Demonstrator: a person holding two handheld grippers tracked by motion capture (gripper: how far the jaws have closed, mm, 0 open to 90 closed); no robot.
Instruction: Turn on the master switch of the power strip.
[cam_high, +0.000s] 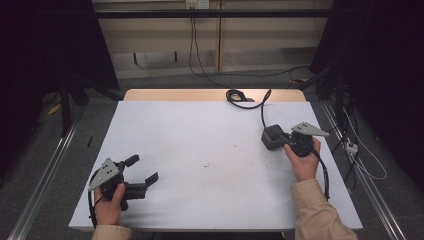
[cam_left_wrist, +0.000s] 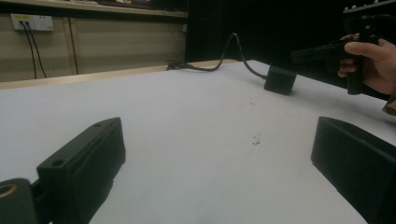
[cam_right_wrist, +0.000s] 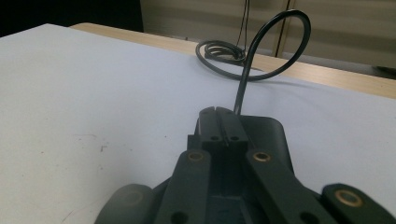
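Both claws are accounted for: right claw (cam_right_wrist: 219, 122) pressed together over the black box (cam_high: 273, 136), left claw (cam_high: 141, 170) spread, so the box's cable (cam_right_wrist: 261, 51) could get snagged.

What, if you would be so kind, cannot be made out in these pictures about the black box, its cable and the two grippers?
- Black box: in the right gripper view the shut right gripper covers most of it; whether the jaws touch it is unclear.
- Cable: its far end lies coiled at the table's far edge; any plug is too small to see.
- Left gripper: open; in the left gripper view the frame edges cut off both jaws.
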